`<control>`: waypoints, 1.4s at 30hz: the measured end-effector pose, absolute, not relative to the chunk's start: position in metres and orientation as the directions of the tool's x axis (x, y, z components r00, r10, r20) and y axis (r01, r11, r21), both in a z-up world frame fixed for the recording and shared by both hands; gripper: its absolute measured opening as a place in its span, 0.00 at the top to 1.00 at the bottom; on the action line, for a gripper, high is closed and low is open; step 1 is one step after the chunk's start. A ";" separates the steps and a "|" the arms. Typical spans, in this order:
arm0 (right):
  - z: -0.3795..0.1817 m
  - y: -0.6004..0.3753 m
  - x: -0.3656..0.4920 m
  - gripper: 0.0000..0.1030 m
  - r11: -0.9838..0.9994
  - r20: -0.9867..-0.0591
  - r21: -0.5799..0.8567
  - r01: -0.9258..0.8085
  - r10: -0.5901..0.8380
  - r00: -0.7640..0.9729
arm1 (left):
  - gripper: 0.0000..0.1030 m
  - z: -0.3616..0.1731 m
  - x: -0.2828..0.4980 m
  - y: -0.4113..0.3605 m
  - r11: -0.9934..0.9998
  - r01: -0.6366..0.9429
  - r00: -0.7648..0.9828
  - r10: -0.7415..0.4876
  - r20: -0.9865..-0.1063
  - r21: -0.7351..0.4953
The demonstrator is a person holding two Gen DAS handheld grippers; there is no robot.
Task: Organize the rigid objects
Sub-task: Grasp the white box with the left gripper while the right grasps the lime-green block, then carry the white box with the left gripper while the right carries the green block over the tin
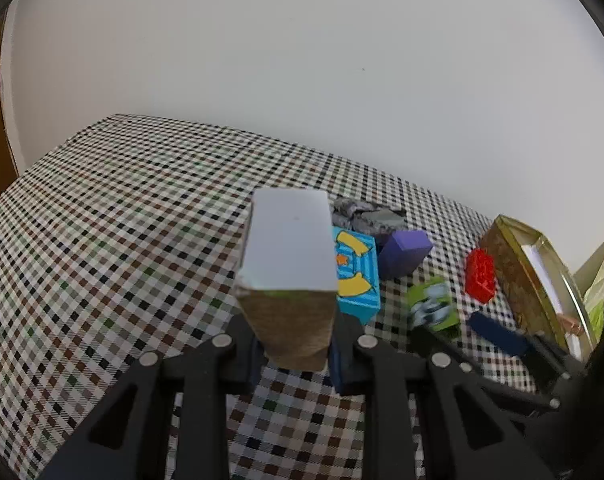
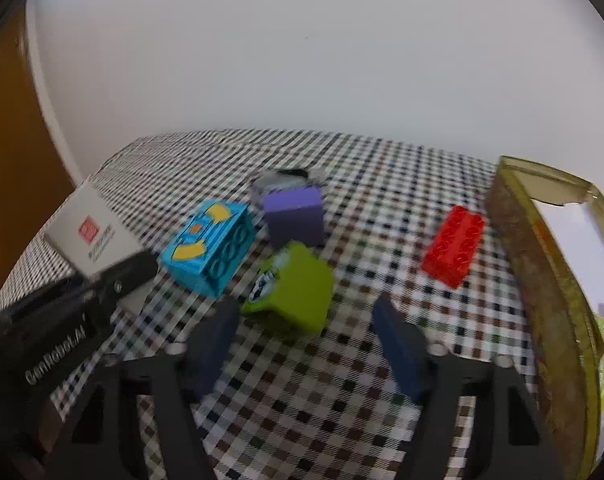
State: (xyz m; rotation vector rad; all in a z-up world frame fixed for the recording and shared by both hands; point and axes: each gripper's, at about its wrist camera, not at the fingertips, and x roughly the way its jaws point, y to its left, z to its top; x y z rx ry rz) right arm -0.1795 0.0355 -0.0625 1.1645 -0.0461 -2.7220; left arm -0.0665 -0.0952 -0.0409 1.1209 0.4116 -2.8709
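Observation:
My left gripper is shut on a white rectangular box and holds it above the checkered tablecloth; the box with a red logo also shows at the left of the right wrist view. My right gripper is open, its jaws on either side of the near end of a green block. Beyond lie a blue printed brick, a purple cube, a red studded brick and a grey crumpled object.
An open gold-rimmed tin box stands at the right edge of the table. The checkered tablecloth stretches left to a white wall and a brown door frame.

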 end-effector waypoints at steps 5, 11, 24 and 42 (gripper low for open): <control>-0.065 0.049 -0.184 0.38 -0.955 -0.696 0.227 0.192 -0.297 -0.654 | 0.77 -0.038 -0.062 -0.106 -0.963 0.155 -0.746 0.033 -0.665 -0.221; -0.070 0.045 -0.195 0.38 -0.938 -0.704 0.285 0.196 -0.344 -0.622 | 0.77 -0.032 -0.054 -0.115 -0.960 0.181 -0.755 0.002 -0.656 -0.212; -0.049 0.050 -0.176 0.67 -0.950 -0.620 0.235 0.205 -0.309 -0.721 | 0.77 -0.023 -0.046 -0.105 -0.961 0.142 -0.792 0.033 -0.609 -0.237; 0.002 0.198 -0.087 0.67 -0.987 -0.316 0.158 -0.010 -0.041 -0.948 | 0.77 0.001 -0.020 -0.039 -0.986 0.007 -0.880 0.074 -0.470 -0.168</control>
